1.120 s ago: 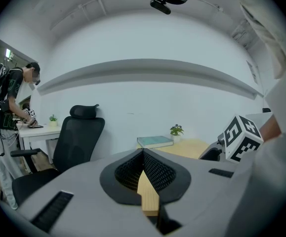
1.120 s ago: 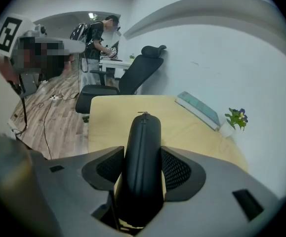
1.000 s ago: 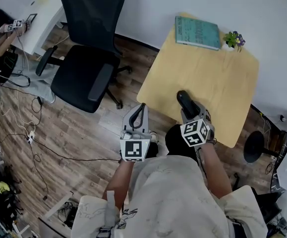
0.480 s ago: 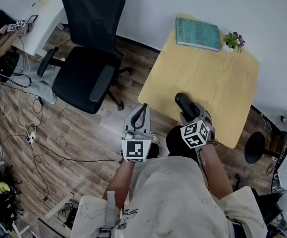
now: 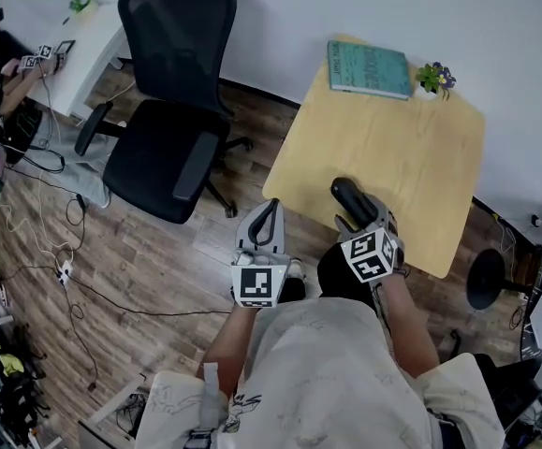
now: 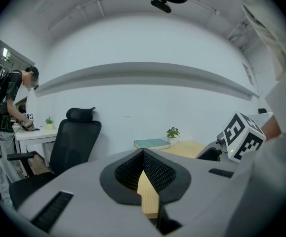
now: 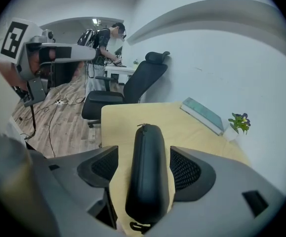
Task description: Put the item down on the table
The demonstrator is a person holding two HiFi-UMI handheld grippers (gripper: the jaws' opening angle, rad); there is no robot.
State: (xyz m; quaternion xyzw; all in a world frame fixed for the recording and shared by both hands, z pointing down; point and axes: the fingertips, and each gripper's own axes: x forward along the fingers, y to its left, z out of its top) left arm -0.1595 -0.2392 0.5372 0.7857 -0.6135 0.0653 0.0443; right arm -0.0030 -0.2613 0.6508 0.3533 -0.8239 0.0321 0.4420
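Note:
A black zip case (image 5: 348, 195) lies lengthwise on the light wooden table (image 5: 411, 157), near its front edge. My right gripper (image 5: 358, 213) straddles it, angled down. In the right gripper view the case (image 7: 148, 172) lies between the gripper (image 7: 145, 154) pads. The jaws have just been opening, and a gap shows on each side of the case, so they are open. My left gripper (image 5: 269, 211) hangs over the floor left of the table. Its tips (image 6: 143, 153) meet, shut on nothing.
A teal book (image 5: 368, 68) and a small potted plant (image 5: 436, 77) stand at the table's far edge. A black office chair (image 5: 163, 138) is left of the table. Further left is a white desk (image 5: 83, 45) with a person. Cables (image 5: 55, 251) lie on the wooden floor.
The right gripper's jaws stand wider round the case than before. Both hands have stayed about where they were.

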